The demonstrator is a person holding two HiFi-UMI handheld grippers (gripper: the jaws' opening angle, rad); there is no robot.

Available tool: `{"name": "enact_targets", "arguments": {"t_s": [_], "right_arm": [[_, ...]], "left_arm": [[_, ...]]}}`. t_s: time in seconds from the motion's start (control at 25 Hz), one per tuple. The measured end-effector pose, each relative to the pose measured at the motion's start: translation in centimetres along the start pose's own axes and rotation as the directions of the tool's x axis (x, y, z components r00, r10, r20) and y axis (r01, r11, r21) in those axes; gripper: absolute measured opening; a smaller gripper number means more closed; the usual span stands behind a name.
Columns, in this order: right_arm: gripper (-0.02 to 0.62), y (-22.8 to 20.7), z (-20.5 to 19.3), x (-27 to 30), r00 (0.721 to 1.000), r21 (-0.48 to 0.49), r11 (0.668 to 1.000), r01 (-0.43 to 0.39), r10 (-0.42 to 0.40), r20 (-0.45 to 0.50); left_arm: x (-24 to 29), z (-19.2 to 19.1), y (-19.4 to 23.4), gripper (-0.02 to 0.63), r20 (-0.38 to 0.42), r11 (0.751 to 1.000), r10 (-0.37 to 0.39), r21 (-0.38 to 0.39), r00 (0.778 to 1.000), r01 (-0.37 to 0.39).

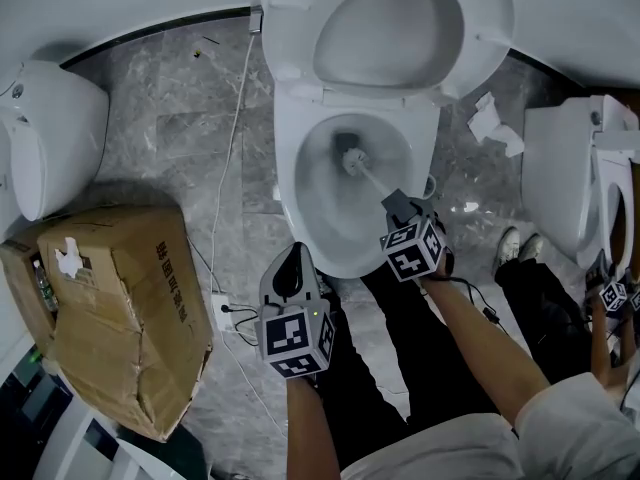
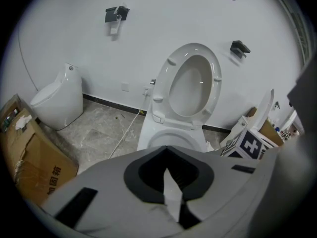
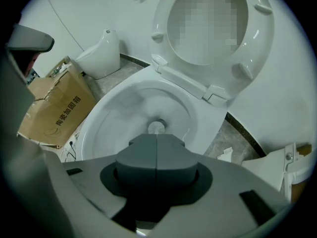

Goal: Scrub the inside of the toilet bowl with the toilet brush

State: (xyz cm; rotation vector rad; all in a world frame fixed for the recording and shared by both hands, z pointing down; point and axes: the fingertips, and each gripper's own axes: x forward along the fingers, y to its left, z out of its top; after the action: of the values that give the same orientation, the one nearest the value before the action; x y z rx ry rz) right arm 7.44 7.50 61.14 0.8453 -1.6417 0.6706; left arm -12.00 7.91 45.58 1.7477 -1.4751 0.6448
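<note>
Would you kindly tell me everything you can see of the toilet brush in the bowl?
The white-handled toilet brush has a slim, straight, plastic-looking white handle and a small round head of pale bristles with a darker part behind them. It slants down into the white ceramic toilet bowl, with its head low beside the dark drain opening, apparently against the bowl's inner surface. The handle's upper end is clamped in the tongs of the right gripper.

Left gripper (image 2: 166,150) low in frame, jaw tips meeting, nothing between them. Beyond it: toilet (image 2: 171,135), seat and lid (image 2: 193,86) raised against white wall. Cardboard box (image 2: 29,157) far left, second white toilet (image 2: 59,100) behind it. White cable (image 2: 126,128) across marble floor.
</note>
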Motion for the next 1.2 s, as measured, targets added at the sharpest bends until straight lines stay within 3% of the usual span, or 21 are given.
{"name": "enact_targets", "arguments": {"t_s": [0.2, 0.48, 0.56, 0.72, 1.0, 1.08, 1.2], "right_arm": [[0.172, 1.2, 1.0, -0.7, 0.994, 0.159, 0.981, -0.111, 0.109, 0.020], [0.172, 1.9, 3.0, -0.2, 0.987, 0.229, 0.962, -0.148, 0.130, 0.091], [0.172, 1.7, 3.0, 0.1, 0.983, 0.293, 0.942, -0.166, 0.135, 0.122], [0.172, 0.4, 2.5, 0.6, 0.972, 0.446, 0.870, -0.208, 0.135, 0.190], [0.172, -0.7, 3.8, 0.7, 0.955, 0.525, 0.819, -0.232, 0.091, 0.281], [0.172, -0.6, 4.1, 0.2, 0.959, 0.532, 0.822, -0.204, 0.058, 0.278], [0.172, -0.1, 4.5, -0.8, 0.968, 0.498, 0.856, -0.136, 0.007, 0.253]], "left_arm": [[-0.2, 0.2, 0.2, 0.021, -0.005, 1.000, -0.015, 0.017, 1.000, 0.015], [-0.2, -0.5, 1.8, 0.021, -0.004, 1.000, -0.011, 0.024, 1.000, 0.011], [-0.2, -0.9, 1.6, 0.021, -0.010, 1.000, -0.018, 0.024, 1.000, 0.018], [-0.7, -1.1, 0.7, 0.021, 0.000, 0.999, -0.044, 0.029, 0.999, 0.044], [-1.6, -1.7, 0.3, 0.021, 0.002, 0.994, -0.095, 0.057, 0.995, 0.095], [-2.4, -1.6, 0.5, 0.021, -0.001, 0.992, -0.099, 0.077, 0.995, 0.099], [-3.4, -1.2, 1.4, 0.021, -0.001, 0.990, -0.097, 0.102, 0.995, 0.097]]}}
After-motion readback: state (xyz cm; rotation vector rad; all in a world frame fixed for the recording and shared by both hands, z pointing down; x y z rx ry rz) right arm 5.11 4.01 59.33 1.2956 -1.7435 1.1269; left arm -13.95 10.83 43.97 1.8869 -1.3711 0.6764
